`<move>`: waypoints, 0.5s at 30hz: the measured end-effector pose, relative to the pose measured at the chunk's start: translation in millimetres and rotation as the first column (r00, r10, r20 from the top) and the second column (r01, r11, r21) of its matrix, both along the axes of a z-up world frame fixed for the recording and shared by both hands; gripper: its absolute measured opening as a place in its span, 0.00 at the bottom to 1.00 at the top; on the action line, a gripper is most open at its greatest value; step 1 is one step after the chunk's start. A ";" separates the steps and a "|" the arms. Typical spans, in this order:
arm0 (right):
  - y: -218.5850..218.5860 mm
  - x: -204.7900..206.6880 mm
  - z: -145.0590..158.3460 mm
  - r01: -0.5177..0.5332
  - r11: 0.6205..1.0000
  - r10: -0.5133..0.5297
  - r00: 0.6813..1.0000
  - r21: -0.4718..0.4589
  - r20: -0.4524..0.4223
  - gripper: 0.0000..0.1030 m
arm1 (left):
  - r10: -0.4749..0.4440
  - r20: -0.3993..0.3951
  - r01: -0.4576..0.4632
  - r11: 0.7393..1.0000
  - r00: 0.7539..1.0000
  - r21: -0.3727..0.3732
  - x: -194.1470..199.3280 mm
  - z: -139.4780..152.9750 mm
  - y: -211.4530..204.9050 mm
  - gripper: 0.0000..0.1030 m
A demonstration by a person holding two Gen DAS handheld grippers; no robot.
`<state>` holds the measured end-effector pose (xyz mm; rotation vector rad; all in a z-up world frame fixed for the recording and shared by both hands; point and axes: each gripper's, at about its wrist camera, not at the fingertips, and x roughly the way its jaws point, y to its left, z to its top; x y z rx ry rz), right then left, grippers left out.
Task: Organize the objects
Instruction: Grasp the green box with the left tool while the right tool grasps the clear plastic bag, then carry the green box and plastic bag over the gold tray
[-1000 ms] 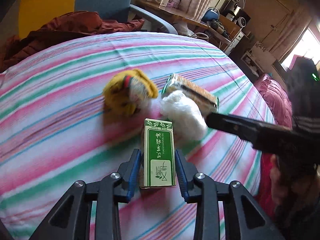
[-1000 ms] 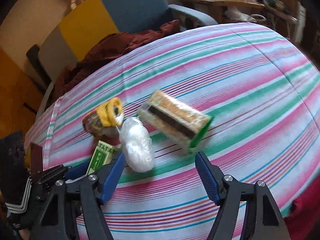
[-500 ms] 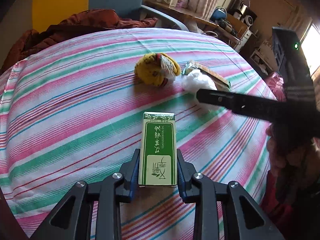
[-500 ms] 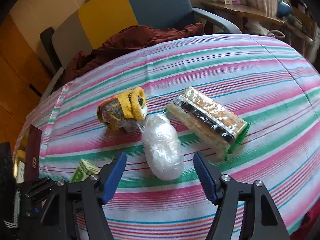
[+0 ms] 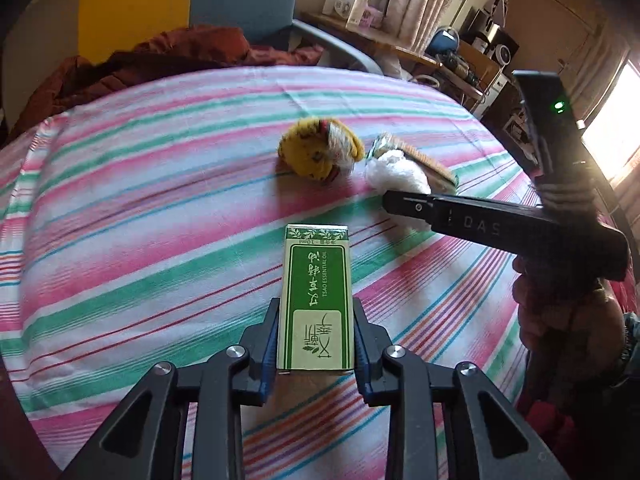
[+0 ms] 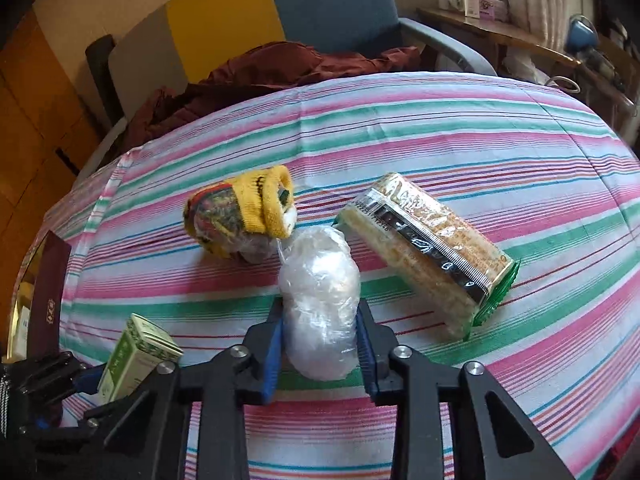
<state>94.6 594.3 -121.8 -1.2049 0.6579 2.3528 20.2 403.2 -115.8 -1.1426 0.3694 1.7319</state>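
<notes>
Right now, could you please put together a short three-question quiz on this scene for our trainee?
1. True or false: the left gripper is shut on the green box.
2. What sits between the right gripper's fingers? A) the cracker pack B) the clear plastic bundle C) the yellow sock bundle
3. Fill in: everything lies on a ______ cloth.

Key:
1. True.
2. B; the fingers flank it closely, though a firm squeeze cannot be confirmed.
3. Striped.
</notes>
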 end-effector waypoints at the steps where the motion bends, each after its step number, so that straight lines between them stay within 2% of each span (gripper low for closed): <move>1: -3.1 -0.8 2.5 -0.012 1.000 0.012 1.000 0.010 0.003 0.30 | 0.000 -0.009 0.000 1.000 1.000 0.007 0.0 4.3 -2.9 0.29; 8: -11.7 0.0 16.7 -0.015 0.999 0.014 1.000 0.037 0.018 0.30 | 0.064 -0.037 -0.062 0.996 0.997 0.058 -7.0 39.5 -42.2 0.29; 15: -26.6 7.2 44.8 -0.025 0.998 0.028 0.998 0.065 -0.059 0.30 | 0.169 -0.046 -0.164 0.982 0.985 0.095 -19.1 67.5 -99.2 0.30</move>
